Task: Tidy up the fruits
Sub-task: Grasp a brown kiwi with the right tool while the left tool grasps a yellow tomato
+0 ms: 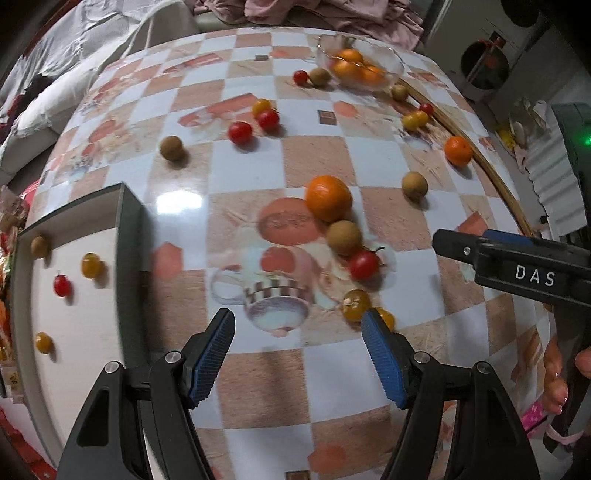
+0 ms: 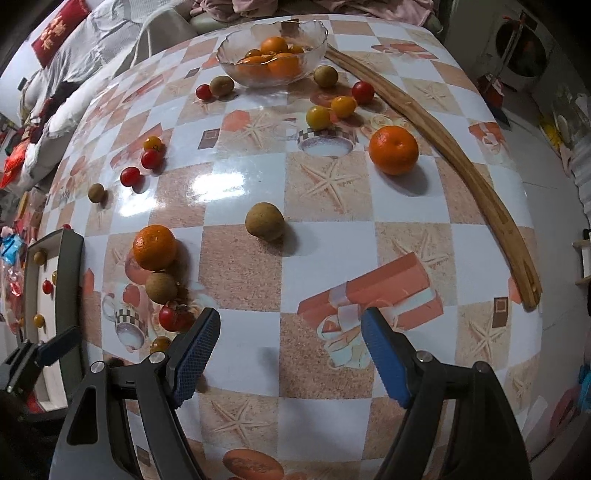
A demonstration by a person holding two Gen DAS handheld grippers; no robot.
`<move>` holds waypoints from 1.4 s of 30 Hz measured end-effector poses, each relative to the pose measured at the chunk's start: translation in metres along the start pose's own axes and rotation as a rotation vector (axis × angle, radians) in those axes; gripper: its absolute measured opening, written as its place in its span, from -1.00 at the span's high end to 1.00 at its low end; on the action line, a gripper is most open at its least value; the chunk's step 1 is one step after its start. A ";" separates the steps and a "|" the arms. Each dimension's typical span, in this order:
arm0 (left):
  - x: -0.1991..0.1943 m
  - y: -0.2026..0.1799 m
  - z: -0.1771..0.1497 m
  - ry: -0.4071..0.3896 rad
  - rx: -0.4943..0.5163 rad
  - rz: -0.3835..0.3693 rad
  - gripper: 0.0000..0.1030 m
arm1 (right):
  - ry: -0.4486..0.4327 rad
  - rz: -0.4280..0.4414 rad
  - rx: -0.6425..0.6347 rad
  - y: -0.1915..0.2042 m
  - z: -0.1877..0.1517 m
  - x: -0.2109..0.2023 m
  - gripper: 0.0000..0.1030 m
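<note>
Fruits lie scattered on the checkered table [image 1: 317, 158]. My left gripper [image 1: 297, 334] is open and empty above the table, just right of a shallow tray [image 1: 129, 229] that holds a few small fruits. A tangerine [image 1: 328, 197], a brown longan [image 1: 343, 237], a red cherry tomato [image 1: 364, 264] and a yellow tomato [image 1: 355, 303] cluster ahead of it. My right gripper [image 2: 290, 330] is open and empty, with a longan [image 2: 265, 221] ahead and a tangerine [image 2: 393, 149] at far right. A glass bowl [image 2: 314, 31] at the back holds tangerines.
A curved wooden strip [image 2: 443, 147] runs along the table's right side. More cherry tomatoes [image 2: 151, 158] and longans [image 2: 96, 192] lie at the left and near the bowl. Bedding and cushions [image 2: 74, 55] lie beyond the table's far left edge.
</note>
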State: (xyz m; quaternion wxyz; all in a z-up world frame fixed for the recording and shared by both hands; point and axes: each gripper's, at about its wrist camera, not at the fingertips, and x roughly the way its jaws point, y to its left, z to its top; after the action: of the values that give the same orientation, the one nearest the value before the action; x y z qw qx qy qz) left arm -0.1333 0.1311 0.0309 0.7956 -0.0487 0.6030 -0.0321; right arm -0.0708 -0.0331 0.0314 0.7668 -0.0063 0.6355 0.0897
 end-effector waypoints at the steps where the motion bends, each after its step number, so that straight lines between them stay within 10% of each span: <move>1: 0.002 -0.001 0.001 0.002 -0.001 -0.004 -0.41 | -0.001 0.007 -0.002 -0.001 0.001 0.001 -0.59; 19: 0.030 -0.023 0.005 0.041 -0.064 0.005 -0.38 | -0.035 0.016 -0.047 0.000 0.028 0.019 -0.50; 28: 0.032 -0.031 0.006 0.039 -0.084 -0.038 0.06 | -0.068 -0.014 -0.125 0.020 0.046 0.034 -0.05; 31: 0.032 -0.033 0.007 0.040 -0.085 -0.045 0.18 | -0.074 -0.023 -0.132 0.020 0.047 0.034 0.41; 42: 0.026 -0.021 0.007 0.032 -0.094 -0.093 0.60 | -0.065 0.018 -0.090 0.007 0.038 0.024 0.44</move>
State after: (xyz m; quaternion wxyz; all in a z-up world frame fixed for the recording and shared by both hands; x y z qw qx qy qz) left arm -0.1192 0.1077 0.0106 0.7803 -0.1134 0.6136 -0.0416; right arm -0.0307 -0.0189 0.0155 0.7852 -0.0320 0.6055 0.1255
